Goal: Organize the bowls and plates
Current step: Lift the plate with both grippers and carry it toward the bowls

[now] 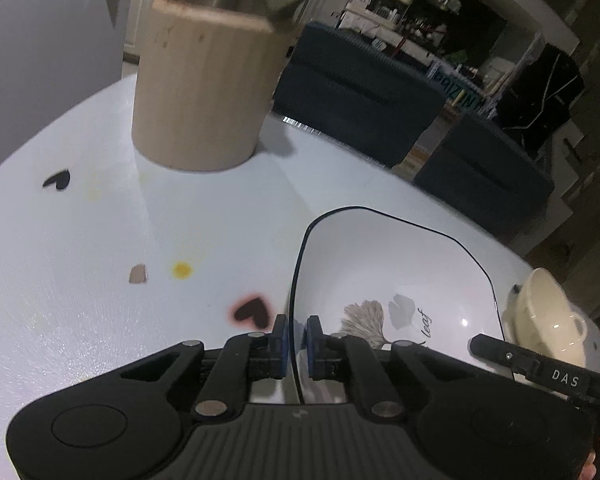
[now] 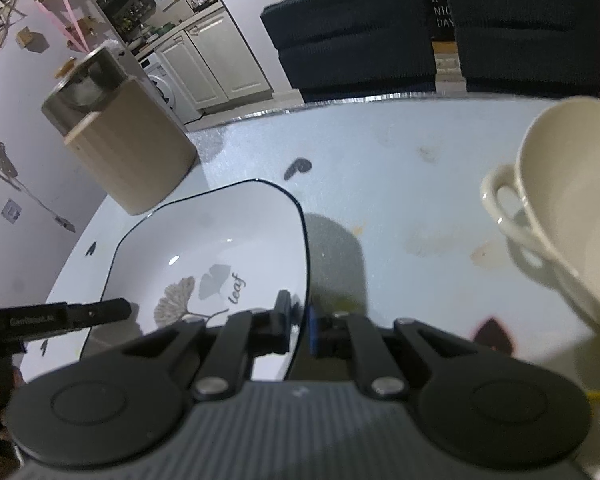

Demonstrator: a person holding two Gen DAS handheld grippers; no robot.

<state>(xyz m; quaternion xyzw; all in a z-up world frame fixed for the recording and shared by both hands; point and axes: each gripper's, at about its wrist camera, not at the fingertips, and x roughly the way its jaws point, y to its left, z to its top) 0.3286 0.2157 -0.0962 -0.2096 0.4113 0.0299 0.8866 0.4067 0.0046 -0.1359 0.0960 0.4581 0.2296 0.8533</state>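
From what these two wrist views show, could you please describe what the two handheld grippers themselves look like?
Both are alike. The left gripper and right gripper have matte black linkage arms with silver pivot pins, round black discs at either side, and a ribbed grey body. The fingertip pads are blue. Seen from the side, the right one bears white "DAS" lettering, and the left one a small grey printed label.

Cut off and hidden parts

The cream bowls (image 2: 572, 216) run off the right edge; the gripper bodies hide the white plate's (image 1: 400, 264) near rim.
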